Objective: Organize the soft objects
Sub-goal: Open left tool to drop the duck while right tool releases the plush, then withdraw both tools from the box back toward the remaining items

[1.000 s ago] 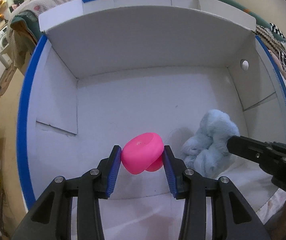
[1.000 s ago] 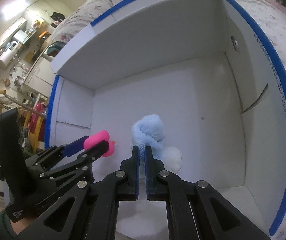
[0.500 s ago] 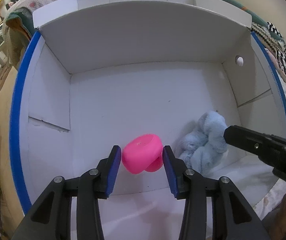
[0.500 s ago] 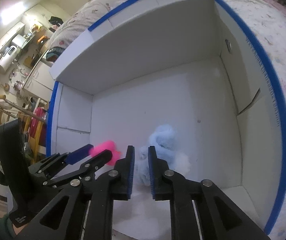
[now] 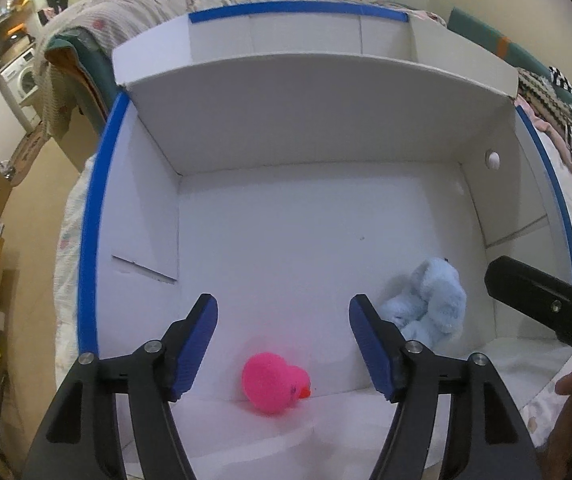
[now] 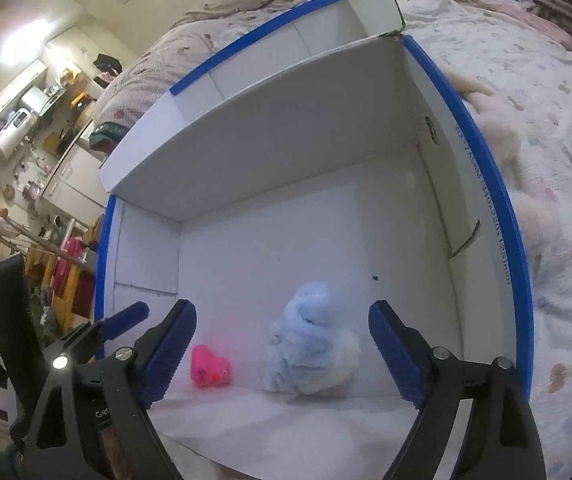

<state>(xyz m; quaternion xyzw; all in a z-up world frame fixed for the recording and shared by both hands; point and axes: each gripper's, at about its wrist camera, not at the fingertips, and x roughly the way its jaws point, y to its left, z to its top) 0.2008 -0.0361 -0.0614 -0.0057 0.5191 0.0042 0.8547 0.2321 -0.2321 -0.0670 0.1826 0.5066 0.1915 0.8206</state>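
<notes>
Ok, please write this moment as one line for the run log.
left tongs: open, empty | right tongs: open, empty | pink duck: on box floor | blue plush: on box floor, beside duck | white box: open

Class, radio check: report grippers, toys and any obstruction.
Left gripper open, empty. Right gripper open, empty. Pink duck and blue plush lying in the box, apart. Nothing in the way.
</notes>
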